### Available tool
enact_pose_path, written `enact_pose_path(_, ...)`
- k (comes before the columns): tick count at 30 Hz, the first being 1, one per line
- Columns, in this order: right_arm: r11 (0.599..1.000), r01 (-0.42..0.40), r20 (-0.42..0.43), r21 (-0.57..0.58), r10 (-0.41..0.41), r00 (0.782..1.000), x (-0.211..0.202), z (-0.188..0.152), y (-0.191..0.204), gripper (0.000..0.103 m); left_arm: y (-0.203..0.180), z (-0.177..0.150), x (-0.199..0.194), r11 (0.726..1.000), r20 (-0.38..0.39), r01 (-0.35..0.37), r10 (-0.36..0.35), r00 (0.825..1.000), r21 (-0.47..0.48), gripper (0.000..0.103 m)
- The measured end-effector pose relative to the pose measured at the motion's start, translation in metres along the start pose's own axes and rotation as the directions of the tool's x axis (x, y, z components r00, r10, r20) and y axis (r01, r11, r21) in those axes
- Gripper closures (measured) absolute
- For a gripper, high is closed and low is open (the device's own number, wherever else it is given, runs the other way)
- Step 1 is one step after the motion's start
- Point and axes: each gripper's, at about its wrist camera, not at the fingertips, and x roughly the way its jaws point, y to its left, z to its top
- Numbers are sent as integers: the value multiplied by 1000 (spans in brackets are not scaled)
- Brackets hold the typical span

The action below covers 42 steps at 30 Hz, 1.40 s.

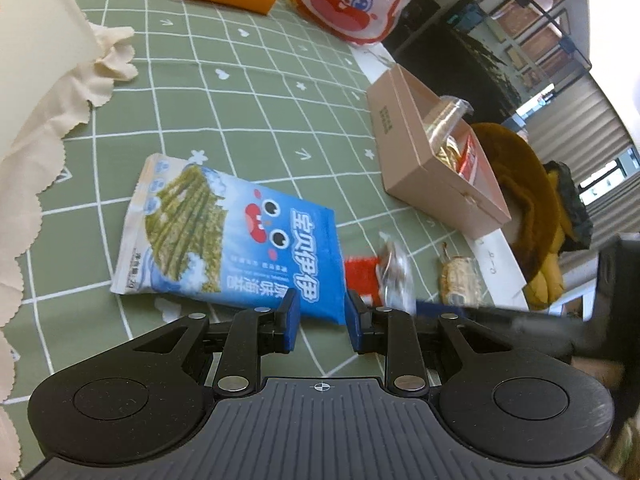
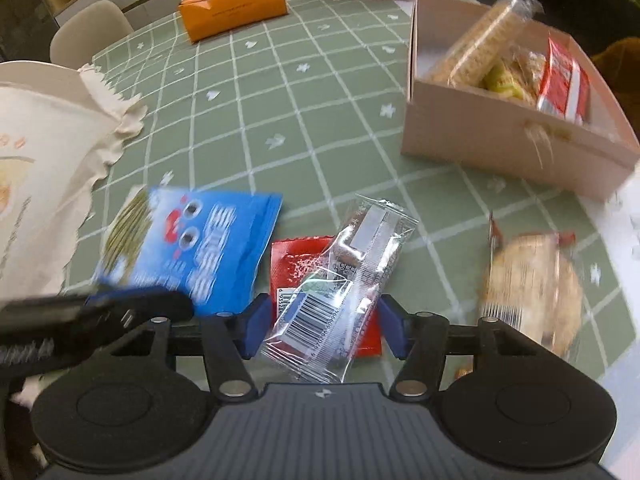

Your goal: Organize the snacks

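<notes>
The tablecloth [image 2: 320,92] is coloured sage green, crossed by a white grid and dotted with small white flowers. Beside the pale pink box [image 2: 500,136] — itself plain — a red-and-white packet [image 2: 564,84] and tan wafers are seen. Nearer than the box, a blue seaweed bag [image 1: 240,236] is marked with green strips, a red crab and white lettering; a red sachet [image 2: 296,264] is overlaid by a clear wrapper [image 2: 344,292] bearing a black barcode. Beyond the box, an orange pouch [image 2: 234,10] is trimmed in black.
</notes>
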Motion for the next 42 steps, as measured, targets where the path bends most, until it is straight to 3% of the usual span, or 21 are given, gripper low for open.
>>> enact_pose_path(5,999,-31,-18,15,32,999,-12,-17,-2,43,-10,-5,8,1000,-9,13,-13,1000,1,75)
enact_pose_path(7,1000,-13,-11,22,14,1000,-14,-20,-7,34,-16,-7,10,1000,-9,12,-12,1000,6,75)
enact_pose_path(15,1000,28,29,-5,-28,999,-6,-6,-18,34,-22,-6,0,1000,35,-20,20,999,6,74)
enact_pose_path(17,999,32,31,-26,-31,999,-2,-3,-16,43,-20,-6,-3,1000,41,-24,24,999,2,74)
enact_pose_path(18,999,21,35,-32,-20,999,-3,-2,-15,55,-18,-6,-4,1000,44,-28,28,999,-1,74)
enact_pose_path(20,999,14,32,-43,-13,999,-5,-1,-14,65,-16,-6,-5,999,44,-36,36,998,-7,74)
enact_pose_path(25,998,55,32,-29,-54,998,-10,-2,-26,66,-18,-10,-3,1000,22,-29,29,999,8,74)
enact_pose_path(32,984,179,60,8,-179,982,-18,-13,-56,66,-22,-17,2,999,-10,-20,20,1000,28,74)
enact_pose_path(35,986,163,53,32,-164,985,-22,-19,-61,61,-18,-18,-1,1000,-6,-20,20,1000,10,74)
enact_pose_path(37,990,135,63,35,-137,989,-26,-23,-59,48,-14,-17,-2,1000,-3,-21,21,1000,-10,74)
enact_pose_path(42,990,139,81,-35,-136,987,-21,-37,-33,38,-11,-17,-4,999,1,-22,22,1000,-23,74)
